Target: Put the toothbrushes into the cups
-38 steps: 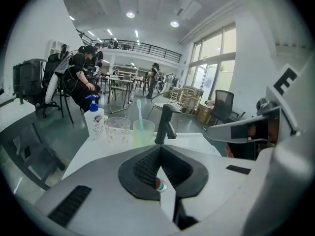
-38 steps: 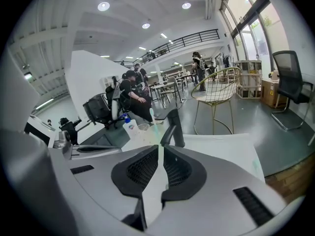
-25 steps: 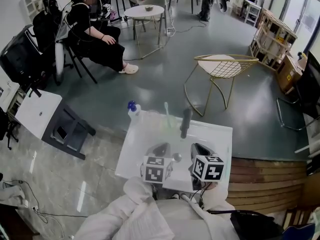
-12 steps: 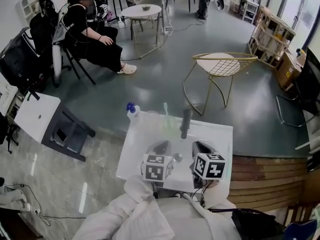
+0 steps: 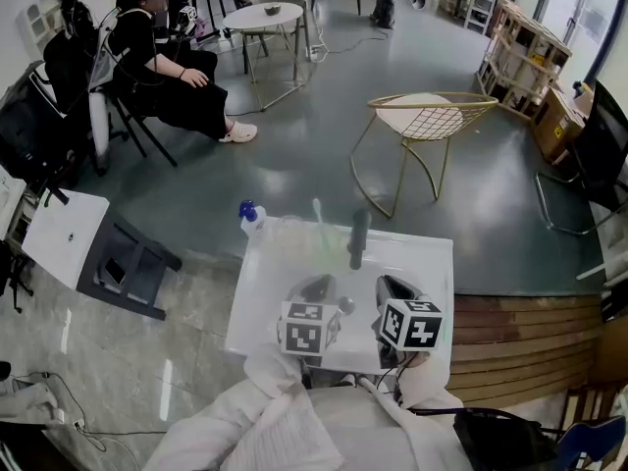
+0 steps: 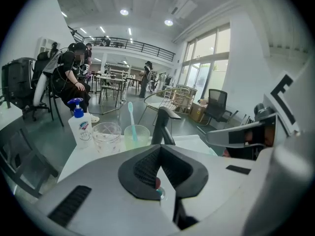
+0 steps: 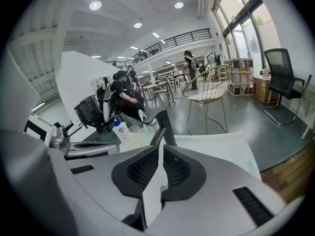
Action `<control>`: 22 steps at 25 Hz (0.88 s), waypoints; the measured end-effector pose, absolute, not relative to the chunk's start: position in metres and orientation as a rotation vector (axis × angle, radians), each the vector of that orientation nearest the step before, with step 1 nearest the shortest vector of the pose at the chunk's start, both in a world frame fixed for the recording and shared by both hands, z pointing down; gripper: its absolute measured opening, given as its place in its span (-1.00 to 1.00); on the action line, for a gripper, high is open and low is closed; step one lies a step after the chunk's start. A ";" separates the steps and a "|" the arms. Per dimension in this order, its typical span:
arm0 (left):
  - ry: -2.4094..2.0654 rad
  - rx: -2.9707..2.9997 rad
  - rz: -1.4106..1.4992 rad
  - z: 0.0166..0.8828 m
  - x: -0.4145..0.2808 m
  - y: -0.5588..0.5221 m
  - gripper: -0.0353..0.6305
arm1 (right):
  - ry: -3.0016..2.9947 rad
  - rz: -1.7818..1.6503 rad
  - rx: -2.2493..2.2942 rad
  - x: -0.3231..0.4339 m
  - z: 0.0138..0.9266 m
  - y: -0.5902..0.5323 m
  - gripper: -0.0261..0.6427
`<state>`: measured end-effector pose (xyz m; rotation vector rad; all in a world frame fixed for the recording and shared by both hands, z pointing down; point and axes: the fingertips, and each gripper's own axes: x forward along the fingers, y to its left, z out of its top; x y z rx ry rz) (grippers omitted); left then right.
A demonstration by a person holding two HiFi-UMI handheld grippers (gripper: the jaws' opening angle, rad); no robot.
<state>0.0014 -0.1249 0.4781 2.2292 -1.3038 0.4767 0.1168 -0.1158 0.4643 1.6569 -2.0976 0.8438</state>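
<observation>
The teal plastic toothbrush (image 6: 130, 116) stands in the pale green translucent cup (image 6: 138, 137), beside an empty clear plastic cup (image 6: 107, 137), at the white tabletop's (image 5: 280, 292) far edge. The left claw (image 6: 160, 149) is pressed together and empty, and on the right claw (image 7: 162, 145) the jaws have just been closing to an empty slit. A careless reach could topple those light cups.

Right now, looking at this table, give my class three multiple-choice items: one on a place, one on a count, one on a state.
1. The soap bottle stands at: A the table's far left corner; B its near right corner; C the floor.
2. Cups on the table: A one; B two; C four.
3. The green cup: A holds an upright toothbrush; B lies tipped over; C is upside down.
1 A, as the head view shows. 2 B, a clear cup beside the green one. 3 A, the brush rises from it.
</observation>
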 end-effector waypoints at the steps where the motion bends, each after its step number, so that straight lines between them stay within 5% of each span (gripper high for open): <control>1: -1.293 2.234 0.478 0.479 0.005 -0.125 -0.90 | -2.091 0.847 1.665 0.119 0.465 -0.115 -0.79; 22: -0.821 2.464 0.620 0.488 0.147 -0.103 -0.90 | -1.789 0.985 2.047 0.242 0.473 -0.059 -0.81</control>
